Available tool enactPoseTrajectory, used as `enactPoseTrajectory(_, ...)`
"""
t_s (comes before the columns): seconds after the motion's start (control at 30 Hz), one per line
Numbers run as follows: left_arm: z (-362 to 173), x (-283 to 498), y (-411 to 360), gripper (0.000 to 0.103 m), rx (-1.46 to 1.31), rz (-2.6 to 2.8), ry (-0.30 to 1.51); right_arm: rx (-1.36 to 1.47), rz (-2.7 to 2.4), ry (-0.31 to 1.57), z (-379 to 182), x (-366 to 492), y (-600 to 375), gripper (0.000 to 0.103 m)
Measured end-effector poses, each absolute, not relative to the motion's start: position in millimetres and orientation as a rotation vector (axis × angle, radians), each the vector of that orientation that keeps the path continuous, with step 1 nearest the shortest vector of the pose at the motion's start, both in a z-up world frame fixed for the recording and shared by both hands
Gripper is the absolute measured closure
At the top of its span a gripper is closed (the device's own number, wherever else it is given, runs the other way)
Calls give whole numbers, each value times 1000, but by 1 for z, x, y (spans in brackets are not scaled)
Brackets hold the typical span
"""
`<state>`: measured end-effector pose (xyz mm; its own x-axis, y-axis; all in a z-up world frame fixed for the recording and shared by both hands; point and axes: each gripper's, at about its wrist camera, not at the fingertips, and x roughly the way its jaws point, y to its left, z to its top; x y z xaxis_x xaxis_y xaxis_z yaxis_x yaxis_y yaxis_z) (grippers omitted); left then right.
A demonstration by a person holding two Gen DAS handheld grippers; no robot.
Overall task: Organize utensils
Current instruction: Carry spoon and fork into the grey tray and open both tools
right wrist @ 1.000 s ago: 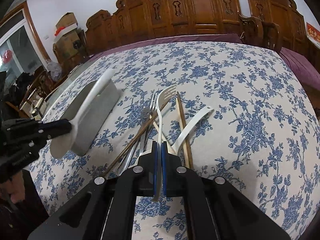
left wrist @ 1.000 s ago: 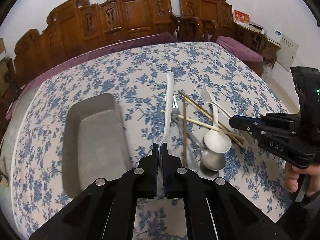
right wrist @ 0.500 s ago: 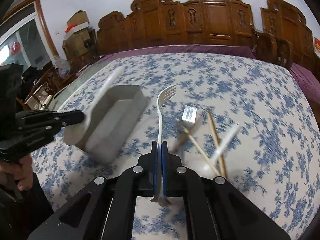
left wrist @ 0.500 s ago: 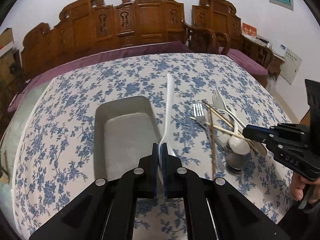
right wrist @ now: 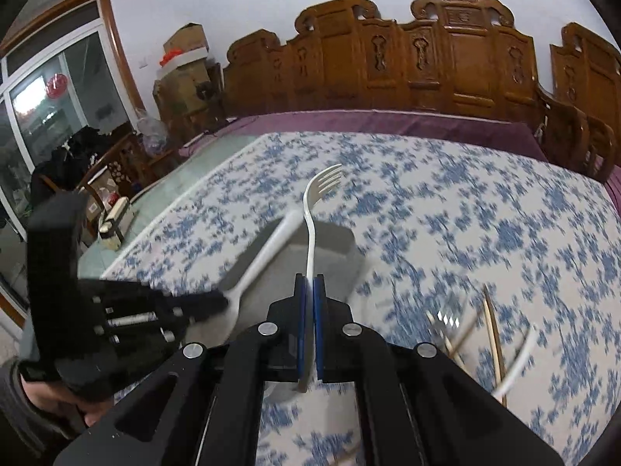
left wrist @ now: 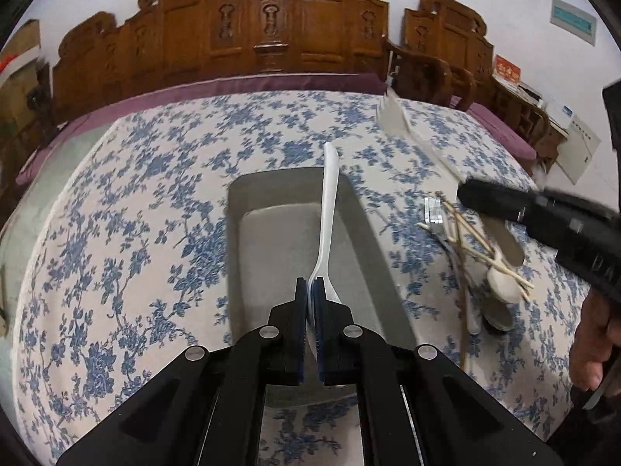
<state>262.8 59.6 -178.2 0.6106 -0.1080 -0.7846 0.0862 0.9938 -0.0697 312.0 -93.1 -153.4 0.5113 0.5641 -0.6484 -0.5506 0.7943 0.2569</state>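
Left gripper (left wrist: 310,285) is clamped on a white plastic spoon (left wrist: 328,209), pinched at the neck just above the bowl, handle pointing forward and away. The spoon hangs over the grey rectangular tray (left wrist: 271,240), along its right half, with the handle tip reaching past the tray's far rim. In the right wrist view the same spoon (right wrist: 268,252) shows blurred, slanting across the tray's left side, with the left gripper (right wrist: 217,303) at its bowl end.

Right gripper (right wrist: 309,281) is clenched on a white plastic fork (right wrist: 310,209), gripped low on the handle, tines up and forward. The fork stands above the tray (right wrist: 333,244), its tines past the far rim; the handle end sticks out behind the pads. In the left wrist view the fork (left wrist: 411,132) is motion-blurred at upper right, held out from the right gripper (left wrist: 464,192), to the right of the tray's far corner.

The tray sits on a table with a blue floral cloth (left wrist: 155,194). Right of the tray lies the leftover pile: wooden chopsticks (left wrist: 477,244) crossed over a metal fork (left wrist: 434,213), a white spoon (left wrist: 502,283) and a metal spoon (left wrist: 495,316) underneath. In the right wrist view the pile is blurred at lower right, chopsticks (right wrist: 493,334) and a white handle (right wrist: 516,365) legible.

Carved wooden chairs (left wrist: 271,31) line the far side of the table.
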Motion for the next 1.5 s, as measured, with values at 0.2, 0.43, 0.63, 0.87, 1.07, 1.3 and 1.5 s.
enactPoseTrajectory(0.2,-194,270,71,100,-35,-87,945,39,694,786,-165,319,-87,98)
enactPoseTrajectory(0.43,-209,280,77,100,-44,-61,976,86,702,835,-189,324,-82,98)
enactPoseTrajectory(0.63,-210,280,84,99,-68,-49,974,106,716,839,-195,319,-73,98)
enactPoseTrajectory(0.87,-202,280,94,93,-80,-43,953,130,725,844,-200,315,-63,98)
enactPoseTrajectory(1.07,-193,276,96,92,-85,-51,930,141,734,861,-210,316,-53,98)
enactPoseTrajectory(1.3,-184,274,102,91,-99,-47,908,170,743,887,-223,319,-48,94)
enactPoseTrajectory(1.5,-178,271,102,91,-100,-53,891,157,761,880,-219,316,-50,89)
